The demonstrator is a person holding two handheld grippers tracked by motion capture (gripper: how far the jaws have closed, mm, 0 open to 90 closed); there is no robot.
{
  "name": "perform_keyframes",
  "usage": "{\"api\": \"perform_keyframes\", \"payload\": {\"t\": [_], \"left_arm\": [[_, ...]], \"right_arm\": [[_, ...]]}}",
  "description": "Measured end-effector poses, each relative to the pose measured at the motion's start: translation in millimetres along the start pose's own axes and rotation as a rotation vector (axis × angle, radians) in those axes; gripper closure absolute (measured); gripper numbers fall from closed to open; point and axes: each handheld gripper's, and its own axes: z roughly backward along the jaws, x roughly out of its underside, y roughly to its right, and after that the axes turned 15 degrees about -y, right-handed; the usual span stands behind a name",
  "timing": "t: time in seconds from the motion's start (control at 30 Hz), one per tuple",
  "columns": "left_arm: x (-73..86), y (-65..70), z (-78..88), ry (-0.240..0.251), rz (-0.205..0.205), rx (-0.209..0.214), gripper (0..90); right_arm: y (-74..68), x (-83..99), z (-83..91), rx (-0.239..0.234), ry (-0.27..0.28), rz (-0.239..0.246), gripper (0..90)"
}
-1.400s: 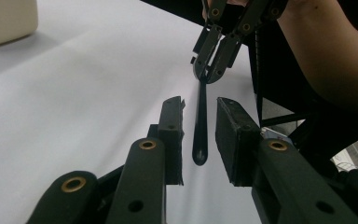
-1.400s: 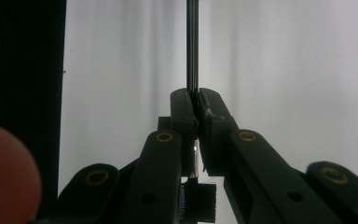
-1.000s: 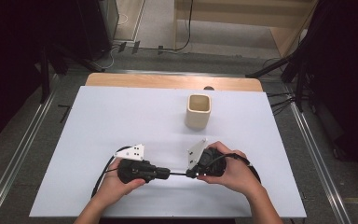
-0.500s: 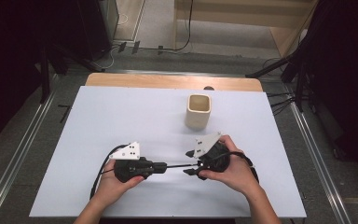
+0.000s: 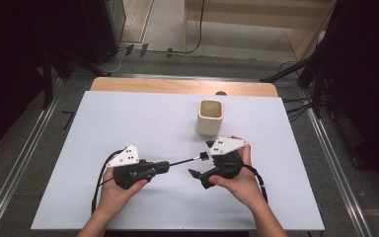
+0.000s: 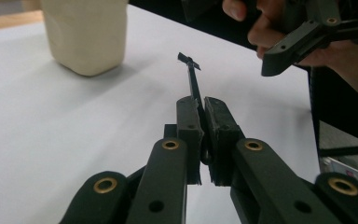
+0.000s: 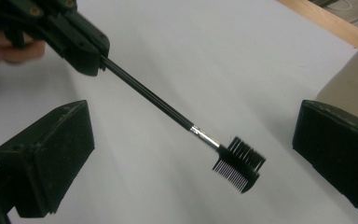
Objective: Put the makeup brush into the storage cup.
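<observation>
A thin black brush (image 5: 187, 160) with a small comb head (image 7: 240, 163) hangs just above the white table (image 5: 128, 113). My left gripper (image 5: 165, 165) is shut on the handle's end (image 6: 193, 79), with the head pointing toward the right hand. The right gripper (image 5: 201, 159) is open, with one jaw on each side of the comb head and neither touching it (image 7: 196, 156). A cream square cup (image 5: 210, 117) stands upright just behind the right gripper.
The cup (image 6: 86, 32) is the one other object on the table. A wooden strip (image 5: 182, 86) borders the far edge. Metal rails and dark stands flank the table, and cables lie on the floor beyond.
The two hands have drawn apart. The right gripper has moved right and toward the cup with its jaws spread wide. The brush has stayed in the left gripper.
</observation>
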Motion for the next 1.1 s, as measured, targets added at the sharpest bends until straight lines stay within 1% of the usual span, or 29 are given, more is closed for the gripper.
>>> {"api": "perform_keyframes", "payload": {"t": [0.03, 0.07, 0.13, 0.17, 0.23, 0.27, 0.3, 0.33, 0.37, 0.4, 0.47, 0.5, 0.53, 0.57, 0.67, 0.73, 0.8, 0.87, 0.9, 0.97, 1.03, 1.1], "left_arm": [[-0.1, -0.2, 1.7, 0.010, 0.002, -0.009, 86.6], [-0.1, -0.2, 1.7, 0.010, 0.002, -0.009, 86.6], [-0.7, -0.3, 6.3, 0.034, 0.012, -0.033, 86.6], [-0.9, -0.1, 7.3, 0.040, 0.013, -0.041, 86.6], [-1.3, 0.6, 7.9, 0.049, 0.017, -0.047, 86.6], [-2.0, 2.1, 9.1, 0.057, 0.017, -0.060, 86.6], [-2.0, 2.1, 9.1, 0.057, 0.017, -0.060, 86.7], [-2.4, 2.9, 9.6, 0.064, 0.018, -0.065, 86.6], [-2.6, 3.4, 9.9, 0.068, 0.018, -0.070, 86.6], [-2.9, 4.3, 10.5, 0.073, 0.018, -0.077, 86.6], [-3.3, 5.6, 11.0, 0.086, 0.015, -0.087, 86.6], [-3.4, 6.9, 11.1, 0.097, 0.020, -0.089, 86.6], [-3.4, 7.3, 11.3, 0.100, 0.017, -0.091, 86.6], [-3.5, 8.0, 11.3, 0.105, 0.015, -0.092, 86.7], [-3.7, 9.7, 10.9, 0.118, 0.015, -0.098, 86.6], [-3.9, 11.4, 10.4, 0.130, 0.017, -0.099, 86.6], [-3.8, 12.3, 9.8, 0.134, 0.014, -0.103, 86.6], [-3.5, 12.9, 8.9, 0.138, 0.016, -0.106, 86.6], [-3.4, 13.2, 8.4, 0.141, 0.018, -0.106, 86.6], [-3.3, 14.3, 6.8, 0.145, 0.022, -0.104, 86.6], [-3.1, 15.4, 5.1, 0.143, 0.019, -0.106, 86.6], [-3.1, 16.9, 3.4, 0.148, 0.020, -0.105, 86.6]], "right_arm": [[0.8, 1.0, 0.4, -0.007, 0.020, -0.036, 0.0], [1.9, 2.2, 0.3, -0.010, 0.040, -0.070, 0.0], [3.0, 4.5, -0.4, -0.018, 0.075, -0.135, 0.0], [2.5, 5.3, -0.9, -0.013, 0.088, -0.168, 0.0], [-1.0, 6.5, -2.0, 0.027, 0.110, -0.226, 0.0], [-2.7, 7.0, -2.7, 0.028, 0.125, -0.245, 0.0], [-2.7, 7.0, -2.7, 0.028, 0.125, -0.245, 0.0], [-8.5, 7.7, -4.6, 0.035, 0.158, -0.297, 0.0], [-8.5, 7.7, -4.6, 0.035, 0.158, -0.297, 0.0], [-11.3, 7.8, -5.2, 0.035, 0.169, -0.316, 0.0], [-21.3, 7.9, -8.2, 0.038, 0.212, -0.366, 0.0], [-23.4, 7.8, -8.7, 0.037, 0.221, -0.377, 0.0], [-25.3, 7.9, -9.4, 0.030, 0.235, -0.394, 0.0], [-27.0, 8.1, -10.2, 0.016, 0.250, -0.423, 0.0], [-31.0, 9.4, -14.1, -0.026, 0.274, -0.493, 0.0], [-33.4, 11.0, -16.9, -0.030, 0.290, -0.524, 0.0], [-34.8, 12.5, -19.5, -0.043, 0.312, -0.544, 0.0], [-35.8, 13.6, -21.5, -0.066, 0.331, -0.578, 0.2], [-35.8, 14.0, -22.7, -0.088, 0.340, -0.588, 0.3], [-37.1, 14.4, -24.8, -0.115, 0.347, -0.610, 2.5], [-37.8, 15.2, -26.4, -0.137, 0.366, -0.632, 5.5], [-37.5, 16.1, -27.8, -0.172, 0.382, -0.660, 6.8]]}}
